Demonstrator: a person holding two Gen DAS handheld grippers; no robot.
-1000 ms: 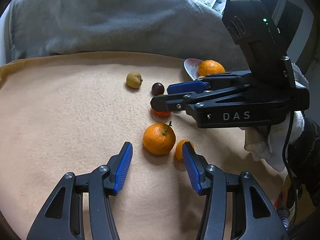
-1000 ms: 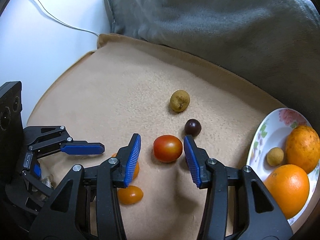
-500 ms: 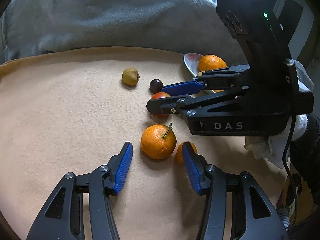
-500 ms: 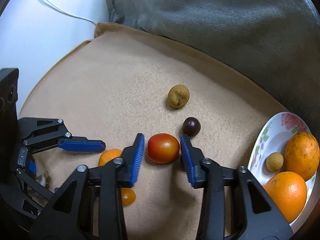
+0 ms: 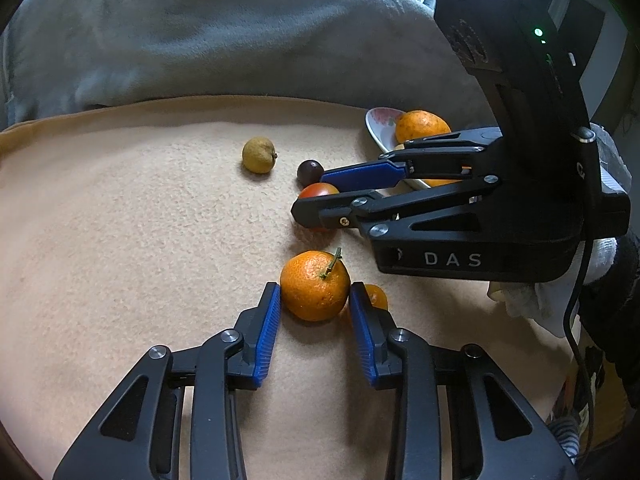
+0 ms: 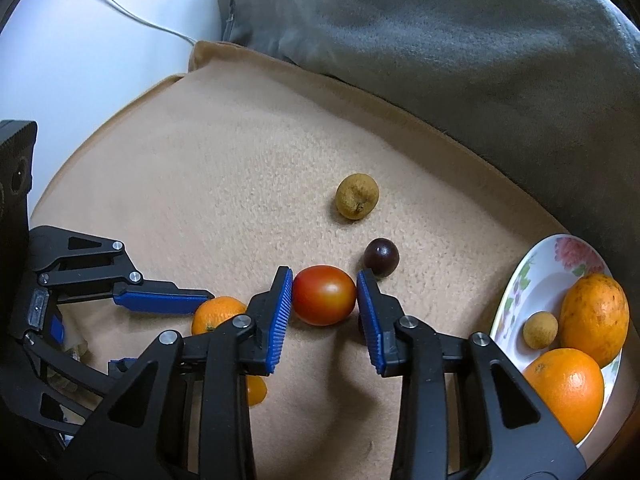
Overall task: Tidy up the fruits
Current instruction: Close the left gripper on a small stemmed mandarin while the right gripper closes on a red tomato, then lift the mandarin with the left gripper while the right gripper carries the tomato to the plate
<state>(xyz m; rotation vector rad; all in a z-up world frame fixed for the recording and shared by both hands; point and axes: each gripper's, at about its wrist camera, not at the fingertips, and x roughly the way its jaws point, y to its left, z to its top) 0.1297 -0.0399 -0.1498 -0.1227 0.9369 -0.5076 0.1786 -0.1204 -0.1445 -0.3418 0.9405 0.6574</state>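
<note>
Done: two oranges (image 6: 564,388) and a small longan (image 6: 540,330) are already seen on the flowered plate (image 6: 532,284).
Left hand-held gripper (image 5: 314,316): jaws just closed onto the tangerine (image 5: 314,290), pads touching it.
Right hand-held gripper (image 6: 324,312): clamped on the tomato (image 6: 324,295).
Left over: another longan (image 6: 357,196), a dark grape (image 6: 381,257) and a kumquat (image 5: 376,296) are left on the blanket (image 6: 220,184).

Soft, even light fills both views, fairly dim and a little cool, with no hard beam. Shadows on the beige blanket (image 5: 120,240) are faint and sit close under each fruit. The tomato (image 6: 324,295) carries a small pale glint, and the white wall (image 6: 80,40) at far left is the brightest patch. Fisheye bending curves the far edges, and the corners go black. The grey cushion (image 6: 440,40) looks slightly soft, perhaps from motion. A green indicator light (image 5: 538,32) glows sharply.
</note>
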